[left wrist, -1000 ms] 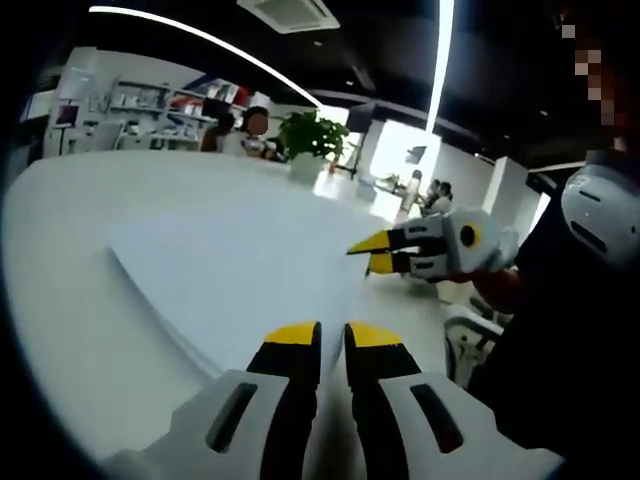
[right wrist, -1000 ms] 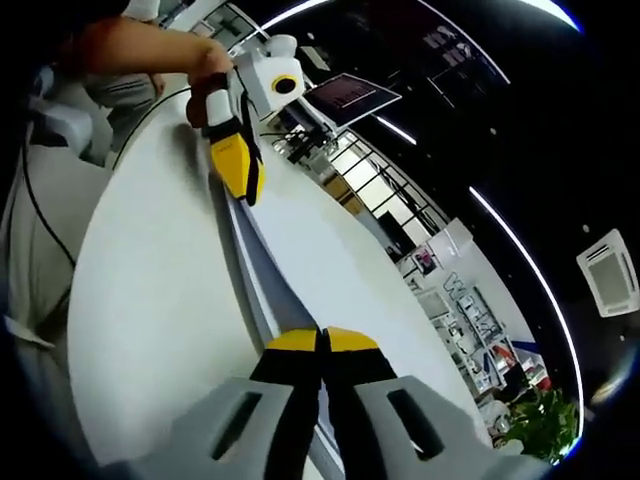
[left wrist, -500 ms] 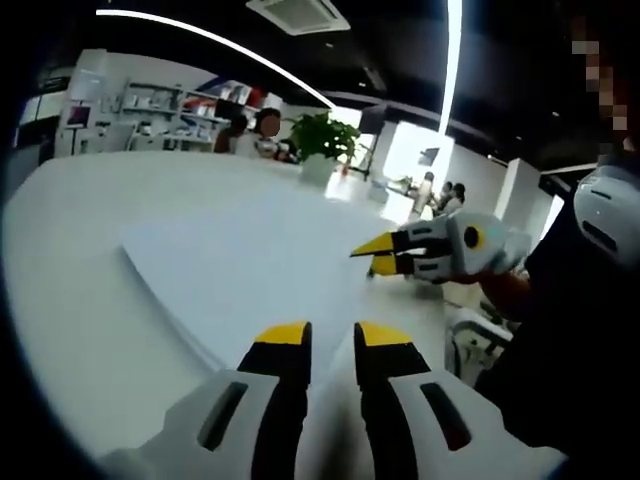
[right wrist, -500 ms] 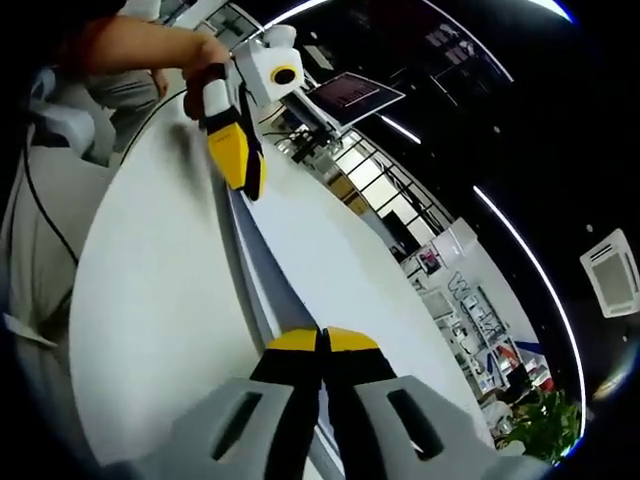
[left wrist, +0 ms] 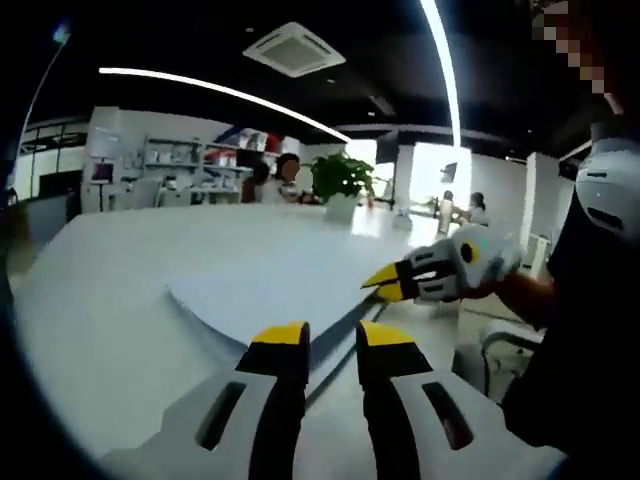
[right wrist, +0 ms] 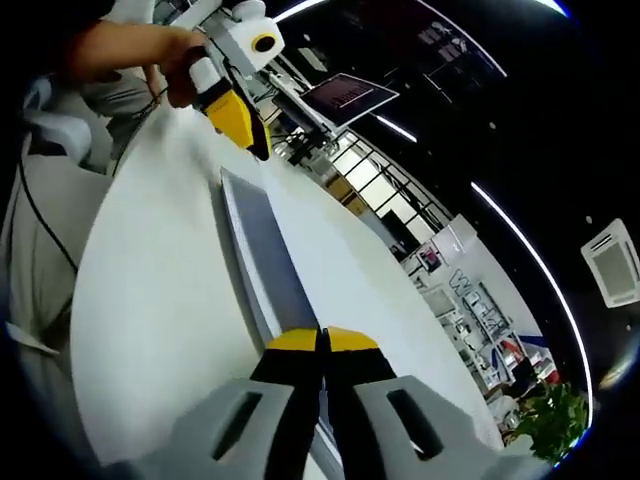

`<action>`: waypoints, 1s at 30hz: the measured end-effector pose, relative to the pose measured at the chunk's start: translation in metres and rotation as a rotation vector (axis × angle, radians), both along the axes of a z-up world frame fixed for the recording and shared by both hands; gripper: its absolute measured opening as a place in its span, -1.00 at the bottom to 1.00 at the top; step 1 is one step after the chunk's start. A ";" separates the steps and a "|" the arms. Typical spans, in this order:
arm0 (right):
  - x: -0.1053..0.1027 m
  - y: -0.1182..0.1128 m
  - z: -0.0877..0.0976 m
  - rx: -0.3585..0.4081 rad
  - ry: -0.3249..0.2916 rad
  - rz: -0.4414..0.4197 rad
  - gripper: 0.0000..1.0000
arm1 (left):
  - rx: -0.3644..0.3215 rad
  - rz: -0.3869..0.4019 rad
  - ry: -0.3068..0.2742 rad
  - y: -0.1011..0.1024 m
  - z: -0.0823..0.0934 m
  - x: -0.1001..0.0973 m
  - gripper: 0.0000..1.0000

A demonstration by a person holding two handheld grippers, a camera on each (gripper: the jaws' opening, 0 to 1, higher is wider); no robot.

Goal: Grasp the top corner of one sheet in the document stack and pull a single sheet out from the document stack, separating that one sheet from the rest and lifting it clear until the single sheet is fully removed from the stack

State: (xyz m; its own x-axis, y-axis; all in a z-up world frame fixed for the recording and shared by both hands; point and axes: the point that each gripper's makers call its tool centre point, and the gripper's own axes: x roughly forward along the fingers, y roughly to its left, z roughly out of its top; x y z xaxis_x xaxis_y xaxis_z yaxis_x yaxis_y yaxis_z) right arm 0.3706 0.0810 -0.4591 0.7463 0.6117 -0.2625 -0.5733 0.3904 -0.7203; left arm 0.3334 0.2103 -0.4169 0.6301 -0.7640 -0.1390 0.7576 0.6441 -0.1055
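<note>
While the right gripper [right wrist: 320,342] had its fingers pressed together on the near corner of a sheet [right wrist: 262,240], the left gripper [left wrist: 327,335] held its fingers slightly apart with nothing between them. The sheet ran lengthwise away from the right fingers toward the left gripper. It sat raised above the paper stack [left wrist: 250,290] on the white counter [left wrist: 90,310]. No legible writing.
</note>
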 end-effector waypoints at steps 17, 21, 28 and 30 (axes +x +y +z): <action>0.000 -0.001 0.000 0.028 0.013 -0.004 -0.96 | -0.085 0.328 -0.120 0.045 -0.002 -0.034 -0.51; 0.000 -0.001 0.001 0.031 0.018 -0.003 -0.96 | -0.087 0.340 -0.103 0.040 -0.007 -0.046 -0.43; -0.002 -0.002 0.001 0.042 -0.005 -0.008 -0.96 | -0.183 0.358 -0.068 0.044 -0.003 -0.046 -0.40; -0.002 -0.002 0.002 0.048 -0.005 -0.009 -0.96 | -0.198 0.354 -0.067 0.042 0.000 -0.045 -0.40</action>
